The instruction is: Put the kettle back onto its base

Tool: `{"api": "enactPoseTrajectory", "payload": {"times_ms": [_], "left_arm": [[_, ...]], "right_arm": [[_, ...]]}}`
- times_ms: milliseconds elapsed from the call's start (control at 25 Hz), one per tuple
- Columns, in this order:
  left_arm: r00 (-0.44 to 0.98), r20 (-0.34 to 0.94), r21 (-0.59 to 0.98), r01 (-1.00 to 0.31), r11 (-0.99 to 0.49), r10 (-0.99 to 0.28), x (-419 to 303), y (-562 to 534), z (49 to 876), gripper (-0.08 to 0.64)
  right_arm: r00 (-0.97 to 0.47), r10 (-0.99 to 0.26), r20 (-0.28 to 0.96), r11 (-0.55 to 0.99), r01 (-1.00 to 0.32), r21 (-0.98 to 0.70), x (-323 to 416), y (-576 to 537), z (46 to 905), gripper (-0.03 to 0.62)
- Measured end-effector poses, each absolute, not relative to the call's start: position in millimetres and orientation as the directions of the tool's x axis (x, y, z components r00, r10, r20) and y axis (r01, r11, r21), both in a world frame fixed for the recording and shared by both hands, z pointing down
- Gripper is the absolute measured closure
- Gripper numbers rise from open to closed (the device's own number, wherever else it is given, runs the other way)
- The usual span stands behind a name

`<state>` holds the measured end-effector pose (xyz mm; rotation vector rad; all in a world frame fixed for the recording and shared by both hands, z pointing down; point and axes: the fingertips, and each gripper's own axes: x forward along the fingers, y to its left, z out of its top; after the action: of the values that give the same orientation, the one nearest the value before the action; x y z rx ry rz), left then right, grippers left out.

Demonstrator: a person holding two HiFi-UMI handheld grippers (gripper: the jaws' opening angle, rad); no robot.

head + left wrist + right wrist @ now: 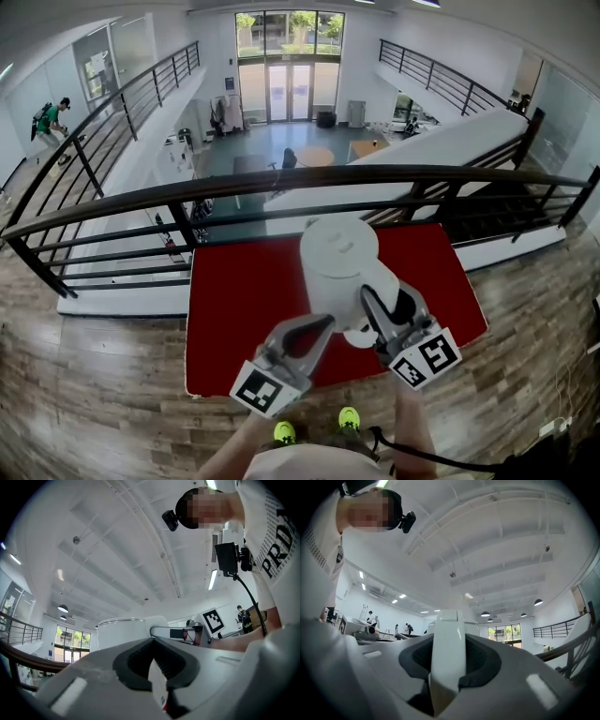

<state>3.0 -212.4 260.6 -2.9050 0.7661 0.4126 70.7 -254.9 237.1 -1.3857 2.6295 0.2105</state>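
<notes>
The white kettle (339, 272) hangs above the red table (239, 300). My right gripper (386, 311) comes at it from the near right and is shut on its handle (447, 648), which stands upright between the dark pads. My left gripper (325, 324) reaches the kettle's lower near side. Its jaws (157, 670) are closed on a thin white piece (157, 679) that I cannot identify. In the left gripper view the kettle's body (123, 632) rises just past the jaws. A white round shape (359, 338) shows under the kettle; I cannot tell whether it is the base.
A dark metal railing (281, 183) runs along the table's far side, with an open drop to a lower floor beyond it. Wooden flooring (94, 375) surrounds the table. The table's near edge (281, 389) lies just in front of the person's feet.
</notes>
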Motion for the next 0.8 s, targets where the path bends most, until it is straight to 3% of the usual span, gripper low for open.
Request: {"api": "enactPoseTrajectory", "payload": {"times_ms": [280, 800], "left_arm": [[0.793, -0.256, -0.029, -0.578, -0.816, -0.552, 71, -236, 268, 0.566], [0.7, -0.194, -0.015, -0.703, -0.711, -0.688, 157, -264, 304, 0.566]], "right_arm": [[-0.635, -0.743, -0.211, 0.648, -0.761, 0.005, 141, -278, 245, 0.469], [-0.756, -0.623, -0.199, 0.772, -0.636, -0.003, 201, -309, 274, 0.469]]}}
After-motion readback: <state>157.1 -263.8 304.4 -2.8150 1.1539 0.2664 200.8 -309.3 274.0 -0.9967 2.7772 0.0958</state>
